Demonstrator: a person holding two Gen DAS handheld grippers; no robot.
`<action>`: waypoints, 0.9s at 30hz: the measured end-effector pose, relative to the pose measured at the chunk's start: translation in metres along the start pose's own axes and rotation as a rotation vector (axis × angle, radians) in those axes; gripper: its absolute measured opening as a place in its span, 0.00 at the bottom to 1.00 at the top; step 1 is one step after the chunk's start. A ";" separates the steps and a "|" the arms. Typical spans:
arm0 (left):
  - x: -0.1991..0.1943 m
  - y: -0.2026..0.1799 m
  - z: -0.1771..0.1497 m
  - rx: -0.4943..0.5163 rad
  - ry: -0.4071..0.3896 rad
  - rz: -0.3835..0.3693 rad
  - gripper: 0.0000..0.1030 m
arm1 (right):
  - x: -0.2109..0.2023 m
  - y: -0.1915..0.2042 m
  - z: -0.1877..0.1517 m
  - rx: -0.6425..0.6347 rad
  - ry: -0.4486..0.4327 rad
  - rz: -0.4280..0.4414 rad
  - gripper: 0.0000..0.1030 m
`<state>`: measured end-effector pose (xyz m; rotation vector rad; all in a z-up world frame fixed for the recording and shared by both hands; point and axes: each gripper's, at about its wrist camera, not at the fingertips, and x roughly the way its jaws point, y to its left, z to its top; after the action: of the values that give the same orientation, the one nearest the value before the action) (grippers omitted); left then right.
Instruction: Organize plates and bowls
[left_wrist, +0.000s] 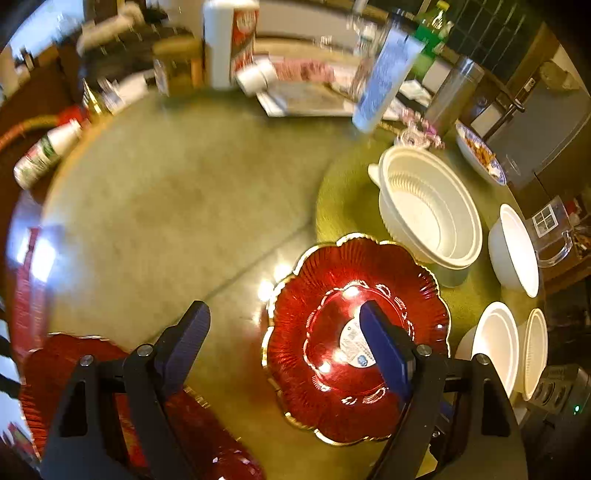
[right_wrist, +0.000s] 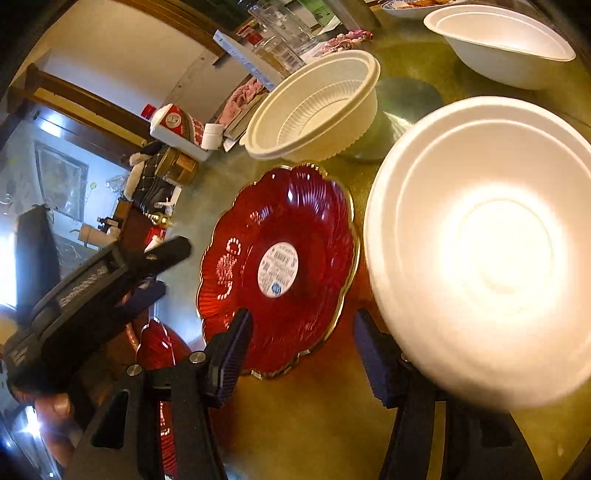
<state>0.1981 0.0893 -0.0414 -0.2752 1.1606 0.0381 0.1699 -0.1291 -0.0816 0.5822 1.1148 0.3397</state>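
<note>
Sorting barely begun, judging by the spread. Red scalloped plate with a gold rim and centre label (left_wrist: 354, 339) lying flat on the worktop (left_wrist: 177, 206), under and just ahead of the left gripper (left_wrist: 284, 350); jaws released, spread wide, nothing between them, one finger hanging over the plate's label. Second red plate (left_wrist: 74, 373) low behind the other finger, apart from the first, so not yet stacked. Right gripper (right_wrist: 303, 354) with jaws partly parted, gripping nothing; same labelled plate (right_wrist: 280, 266) just ahead between them, its near rim close to one finger. Large white foam bowl (right_wrist: 480, 251) right beside the other finger, looming close; cannot tell whether touching. Ribbed white plastic bowl (right_wrist: 317, 107) further ahead beyond the plate, on something grey. Another white foam bowl (right_wrist: 498, 40) far ahead, well apart. From the left wrist view, two more white bowls (left_wrist: 496, 343) side by side off to the outside of the jaws. Left to do, seemingly: red plates gathered into one pile, loose white bowls nested together. Clutter of bottles and boxes (left_wrist: 229, 40) along the far edge, out of the way.
</note>
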 end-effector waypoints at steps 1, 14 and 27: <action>0.004 0.000 0.001 -0.010 0.010 0.000 0.81 | 0.001 -0.001 0.002 0.004 -0.001 -0.001 0.53; 0.024 -0.013 -0.006 0.092 0.055 0.091 0.15 | 0.007 -0.004 0.008 -0.026 -0.017 -0.062 0.12; -0.034 0.004 -0.024 0.064 -0.089 0.082 0.12 | -0.014 0.030 -0.010 -0.135 -0.082 -0.043 0.11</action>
<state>0.1624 0.0910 -0.0198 -0.1676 1.0819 0.0845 0.1562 -0.1098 -0.0566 0.4484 1.0154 0.3476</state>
